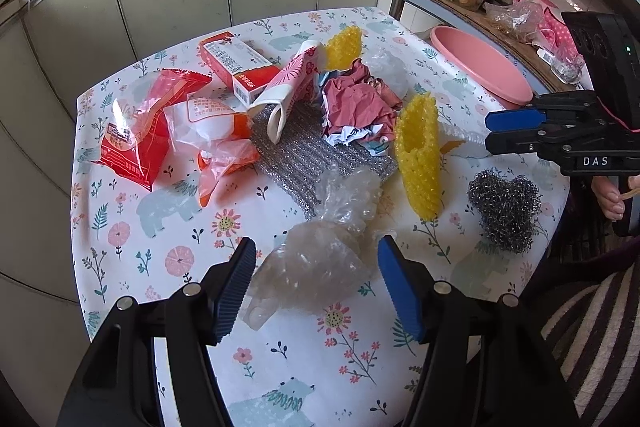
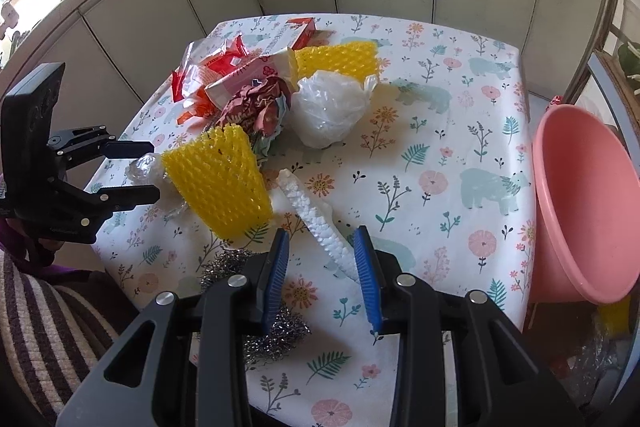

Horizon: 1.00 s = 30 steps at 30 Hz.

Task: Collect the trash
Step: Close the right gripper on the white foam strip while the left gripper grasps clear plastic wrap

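Both claws were over the floral tablecloth. Left gripper stood spread wide, its ribbed pads on either side of a crumpled clear plastic bag without visibly pressing it, so it was released. Right gripper was partly closed around the near end of a white foam strip; one pad seemed to touch the strip, but the other stood off it, and I could not tell whether the strip was truly pinched. Steel wool lay beneath its left finger.

More trash sat piled mid-table: two yellow foam nets, crumpled red paper, red snack wrappers, a red and white carton and a silver bubble sheet. A pink basin leaned against the table's far right edge.
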Tool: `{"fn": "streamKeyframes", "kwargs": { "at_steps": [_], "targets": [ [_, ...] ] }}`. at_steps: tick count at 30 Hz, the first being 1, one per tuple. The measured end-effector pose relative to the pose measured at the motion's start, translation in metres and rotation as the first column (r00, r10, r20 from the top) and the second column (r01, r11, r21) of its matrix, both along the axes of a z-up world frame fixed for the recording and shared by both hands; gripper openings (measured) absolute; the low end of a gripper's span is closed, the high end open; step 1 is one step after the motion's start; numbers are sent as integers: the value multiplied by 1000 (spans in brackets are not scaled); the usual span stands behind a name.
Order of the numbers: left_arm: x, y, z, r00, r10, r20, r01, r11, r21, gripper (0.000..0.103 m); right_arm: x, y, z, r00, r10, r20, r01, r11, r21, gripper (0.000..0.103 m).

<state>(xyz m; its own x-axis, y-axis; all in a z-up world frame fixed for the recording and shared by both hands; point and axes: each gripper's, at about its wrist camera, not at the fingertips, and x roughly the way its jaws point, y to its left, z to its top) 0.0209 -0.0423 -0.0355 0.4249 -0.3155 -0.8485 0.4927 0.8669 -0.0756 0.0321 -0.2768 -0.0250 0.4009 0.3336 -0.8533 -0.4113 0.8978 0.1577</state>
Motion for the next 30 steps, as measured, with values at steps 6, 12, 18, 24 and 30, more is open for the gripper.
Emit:
{"fn": "streamKeyframes", "kwargs": {
  "at_steps": [6,12,18,24,30],
  "targets": [
    [-3,0,-4,1000,-8,-7,8,1000,11,58,8,2,-4,1000,15,1,-15,998,-56,35],
    [-5,3,-4,1000,-16,-10,15,1000,-3,54,7,6,-5,999,48,-11,-48,998,-50,35],
    [-8,3,-3,1000,-30,-5,30,1000,-4,49,10,12,-11,997,76,-22,-78,994,-81,35],
    [-12,5,-1,999,-34,4,34,999,-15,40,15,12,-13,997,80,-12,-80,992,-101,34],
    [-16,10,7,999,-32,20,32,999,-41,37,13,14,-15,995,100,-24,-102,989,-103,20]
  ]
}}
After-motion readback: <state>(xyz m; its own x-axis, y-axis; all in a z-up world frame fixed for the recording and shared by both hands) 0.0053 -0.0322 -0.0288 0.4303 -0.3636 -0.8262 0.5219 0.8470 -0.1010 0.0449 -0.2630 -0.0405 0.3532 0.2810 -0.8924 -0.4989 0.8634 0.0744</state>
